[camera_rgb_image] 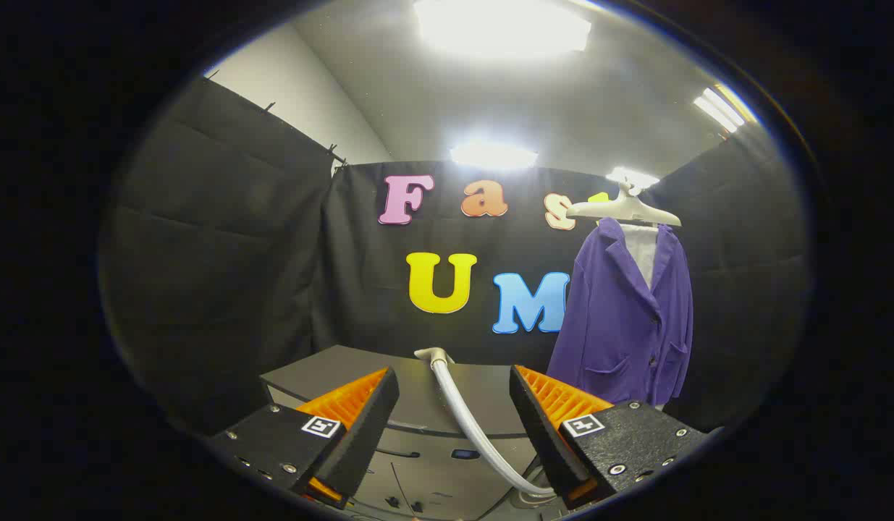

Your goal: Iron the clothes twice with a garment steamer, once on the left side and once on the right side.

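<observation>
Gripper view: looks forward along the two fingers toward the far wall of the booth.
Gripper (454,394): fingers spread wide apart, gripping nothing; neither finger touches anything.
Left finger (360,420): its ribbed inner pad faces right, toward the hose.
Right finger (548,420): its ribbed inner pad faces left; a square marker sits on the block behind each finger.
Steamer hose (465,412): pale, flexible tube running in the gap between the fingers, apart from both. It rises from low near the right finger and curves up and away to the left.
Hose end (432,354): a pale elbow fitting at the far top of the hose, just beyond the fingertips, over the grey top.
Steamer body (418,463): grey cabinet-like unit below and between the fingers; details on its front are too small to tell.
Grey top (331,373): flat grey surface beyond the left finger, in front of the black cloth.
Jacket (627,318): purple, hanging upright and front-facing at the far right, beyond the right finger and well apart from the hose. Two patch pockets show low on its front.
Inner garment (642,250): white, seen in the jacket's open neck.
Hanger (624,210): pale, carrying the jacket by the shoulders.
Ceiling lights (501,25): bright panels overhead.
</observation>
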A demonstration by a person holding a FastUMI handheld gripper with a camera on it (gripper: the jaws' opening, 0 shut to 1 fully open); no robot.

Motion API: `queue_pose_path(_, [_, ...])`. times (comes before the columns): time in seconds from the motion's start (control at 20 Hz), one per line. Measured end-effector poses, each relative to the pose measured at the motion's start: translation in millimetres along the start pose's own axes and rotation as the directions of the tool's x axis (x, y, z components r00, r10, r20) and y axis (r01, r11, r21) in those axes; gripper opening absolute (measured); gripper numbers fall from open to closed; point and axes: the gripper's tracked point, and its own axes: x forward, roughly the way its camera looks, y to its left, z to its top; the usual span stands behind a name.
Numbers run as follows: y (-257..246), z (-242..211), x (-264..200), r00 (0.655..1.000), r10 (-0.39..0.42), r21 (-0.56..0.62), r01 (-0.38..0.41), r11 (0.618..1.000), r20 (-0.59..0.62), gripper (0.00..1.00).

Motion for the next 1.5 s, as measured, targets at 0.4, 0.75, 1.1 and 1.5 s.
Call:
queue_pose_path(0.4, [-26,-7,-32,1.0,-0.002,0.051,0.003,0.999,-0.013,0.95])
queue_pose_path(0.75, [-38,-20,-56,0.994,0.095,0.038,-0.093,0.995,-0.045,0.95])
queue_pose_path(1.1, [-57,-35,-67,0.982,0.173,-0.022,-0.175,0.984,-0.078,0.95])
queue_pose_path(1.5, [-58,-23,-69,0.949,0.304,-0.017,-0.306,0.952,-0.089,0.95])
